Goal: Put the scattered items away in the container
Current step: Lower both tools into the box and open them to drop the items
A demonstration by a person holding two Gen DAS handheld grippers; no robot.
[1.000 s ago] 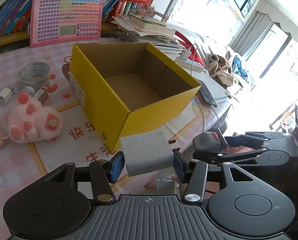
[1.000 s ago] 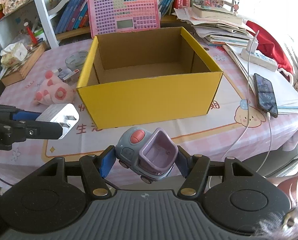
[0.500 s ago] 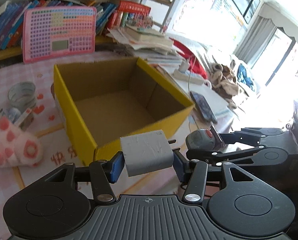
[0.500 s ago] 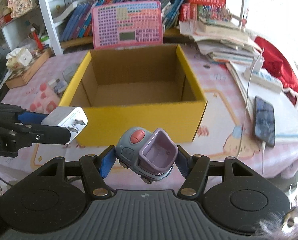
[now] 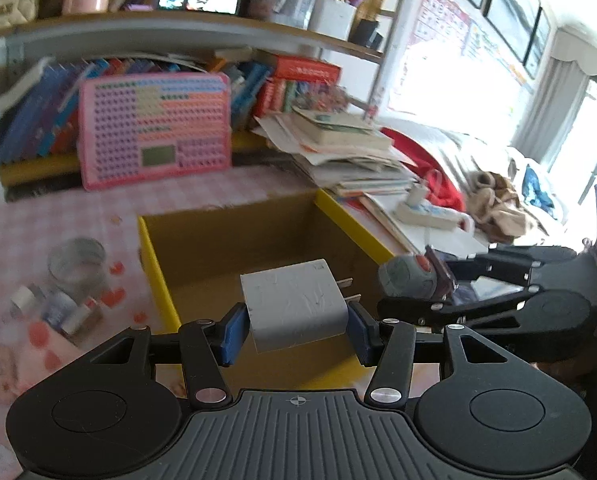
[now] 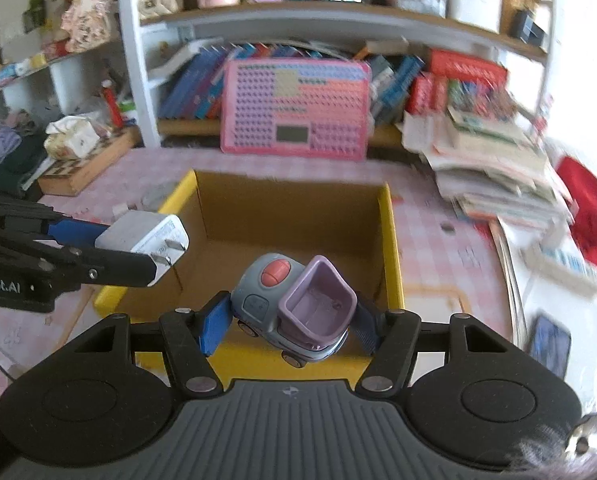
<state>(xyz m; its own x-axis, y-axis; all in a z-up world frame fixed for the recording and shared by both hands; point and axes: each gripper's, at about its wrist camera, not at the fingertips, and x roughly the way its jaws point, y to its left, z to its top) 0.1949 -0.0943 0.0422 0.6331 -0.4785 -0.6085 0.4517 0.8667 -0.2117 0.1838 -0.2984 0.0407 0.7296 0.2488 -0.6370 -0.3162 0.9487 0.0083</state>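
Note:
The open yellow cardboard box stands on the pink checked tablecloth, its inside bare. My left gripper is shut on a white plug charger, held over the box's near wall; the charger also shows in the right wrist view. My right gripper is shut on a grey and purple toy car, held over the box's near edge; the car also shows in the left wrist view.
A tape roll and small items lie left of the box. A pink toy tablet leans on the bookshelf behind. Stacked papers, a power strip and a phone lie right.
Both grippers have moved forward and up with their loads, from in front of the box to over its near edge. The box now sits lower and closer in both views.

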